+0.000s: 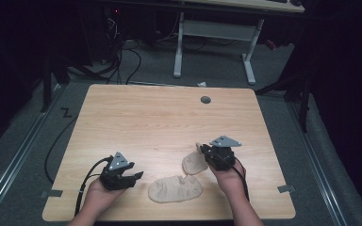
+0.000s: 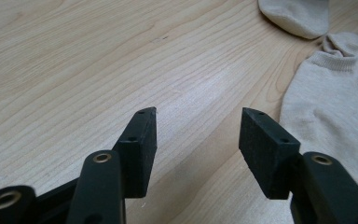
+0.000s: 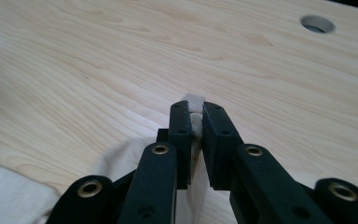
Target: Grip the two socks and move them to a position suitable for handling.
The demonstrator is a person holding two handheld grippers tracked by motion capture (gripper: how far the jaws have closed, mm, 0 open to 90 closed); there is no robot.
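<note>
Beige cotton sock (image 1: 194, 162) sits clamped by its edge in the right gripper (image 3: 195, 114). Left gripper (image 2: 196, 133) rests spread apart, holding nothing, beside another beige sock (image 1: 175, 189) on the pale wooden table (image 1: 160, 117).

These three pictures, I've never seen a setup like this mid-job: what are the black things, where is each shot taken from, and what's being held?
A person stands at a wooden table holding a hand-operated pair of black tongs in each hand. The high view looks down from above; the other two pictures come from cameras riding on each pair, looking along its jaws. Two beige socks lie on the table: the near sock flat, and the far sock. The right tongs are shut on the far sock's edge. The left tongs are open and hold nothing, beside the near sock.
</note>
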